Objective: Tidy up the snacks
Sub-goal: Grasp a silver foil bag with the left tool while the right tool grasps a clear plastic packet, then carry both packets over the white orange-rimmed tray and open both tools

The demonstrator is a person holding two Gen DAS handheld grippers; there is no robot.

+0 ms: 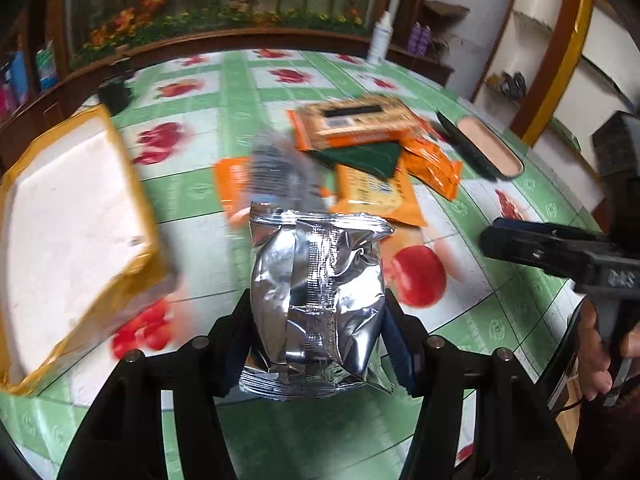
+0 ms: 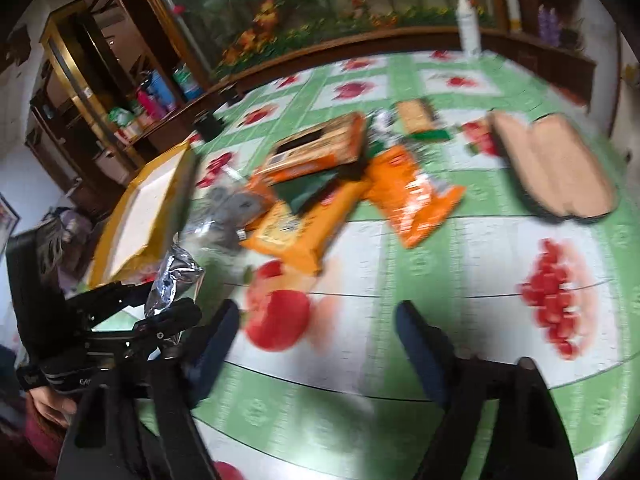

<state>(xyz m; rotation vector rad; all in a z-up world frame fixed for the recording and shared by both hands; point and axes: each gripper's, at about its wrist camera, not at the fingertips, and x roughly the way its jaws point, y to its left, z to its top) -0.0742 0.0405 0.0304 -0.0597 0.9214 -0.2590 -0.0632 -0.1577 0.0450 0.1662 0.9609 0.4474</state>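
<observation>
Nearest the left wrist camera, the left gripper (image 1: 316,320) pinches a silver foil snack bag (image 1: 316,296) between its two pads, one on each side of the bag's lower half, so the bag stands upright with its crimped top edge uppermost; a grip that low likely leaves the top free to lead into a container. The right wrist view shows the same bag raised off the tablecloth (image 2: 400,420) at the left edge of the frame. The right gripper (image 2: 316,332) has its jaws spread with nothing between them, hanging over a printed apple on the cloth, apparently free to take the next packet. Just left of the held bag sits a box (image 1: 72,216) with yellow-taped edges and a white interior; what shows of the inside looks bare, and it is probably the destination for the snacks, though part of it is cut off by the frame. Beyond the bag lies a loose heap of orange snack packets (image 1: 376,196), overlapping one another, with a dark green packet (image 1: 360,158) among them, none yet sorted. Beside the heap to the right rests a brush (image 1: 480,148), bristles along its edge. At the table's far rim stands a white bottle (image 1: 380,40).
</observation>
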